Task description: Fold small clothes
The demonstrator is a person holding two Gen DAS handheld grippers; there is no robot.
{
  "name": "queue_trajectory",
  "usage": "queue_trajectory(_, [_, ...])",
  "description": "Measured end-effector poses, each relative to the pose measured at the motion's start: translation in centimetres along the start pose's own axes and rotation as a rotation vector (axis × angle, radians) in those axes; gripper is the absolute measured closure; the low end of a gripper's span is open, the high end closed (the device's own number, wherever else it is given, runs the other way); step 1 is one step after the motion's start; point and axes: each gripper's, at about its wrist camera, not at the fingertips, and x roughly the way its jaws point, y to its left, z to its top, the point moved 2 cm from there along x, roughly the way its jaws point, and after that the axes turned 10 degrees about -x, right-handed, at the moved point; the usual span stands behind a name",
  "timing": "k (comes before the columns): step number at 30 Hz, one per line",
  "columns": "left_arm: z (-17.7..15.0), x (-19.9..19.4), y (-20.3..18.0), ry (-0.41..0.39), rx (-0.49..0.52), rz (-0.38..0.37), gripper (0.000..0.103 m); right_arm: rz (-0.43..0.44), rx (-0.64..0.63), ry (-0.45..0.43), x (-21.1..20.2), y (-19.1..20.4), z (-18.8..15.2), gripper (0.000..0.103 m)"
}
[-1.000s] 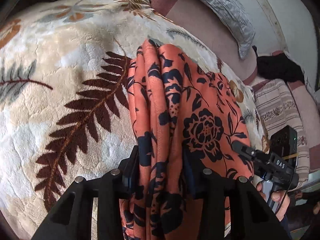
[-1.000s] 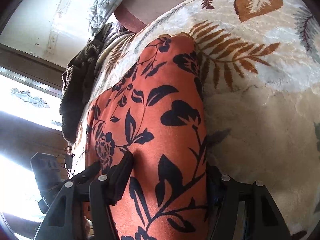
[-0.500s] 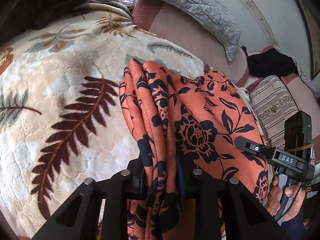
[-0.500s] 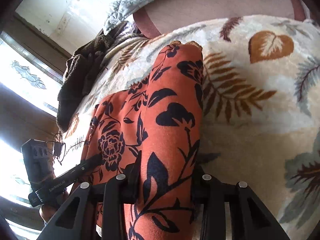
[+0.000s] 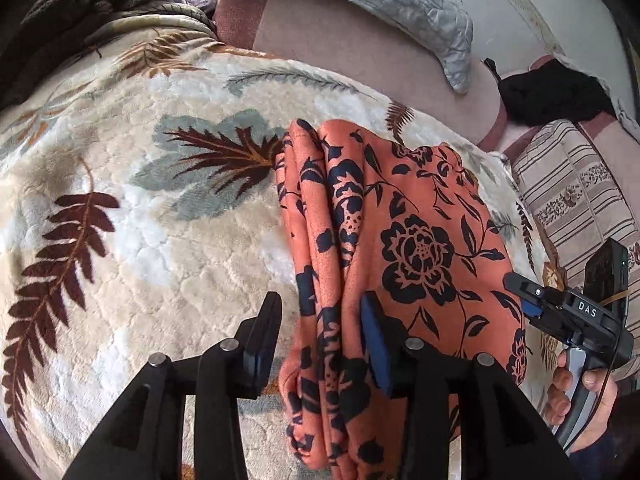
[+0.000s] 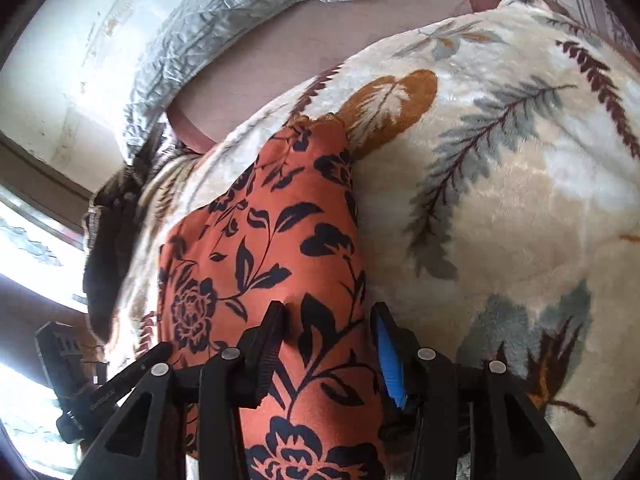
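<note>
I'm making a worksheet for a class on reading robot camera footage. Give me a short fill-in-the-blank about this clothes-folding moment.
1. The orange garment is printed with dark ____.
2. The garment lies on a cream blanket patterned with ____.
3. The jaws of the left gripper stand ____ around the garment's folded edge.
4. In the left wrist view, the right gripper is on the ____ side of the picture.

Missing words: flowers; leaves; open; right
</note>
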Motion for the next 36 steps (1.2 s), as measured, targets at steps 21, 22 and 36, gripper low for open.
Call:
queue_trajectory(21, [-2.9,-1.4,-0.9,-0.052,0.052,-0.006,0.055,0.108,0.052,0.051,-0.1,0.6,-6.2,0.045])
queue_trajectory(22, [-2.9,-1.5,-0.9,-0.054,0.054,-0.005,0.055,0.114,0.078,0.058,0.0,0.5,-6.1,0.058])
queue_trajectory(36, [-3.0,-2.4,-0.9,-0.086,0.063,0.006,0.050,0.116,0.244,-0.012,-3.2,-0.3,-8.2,0.036])
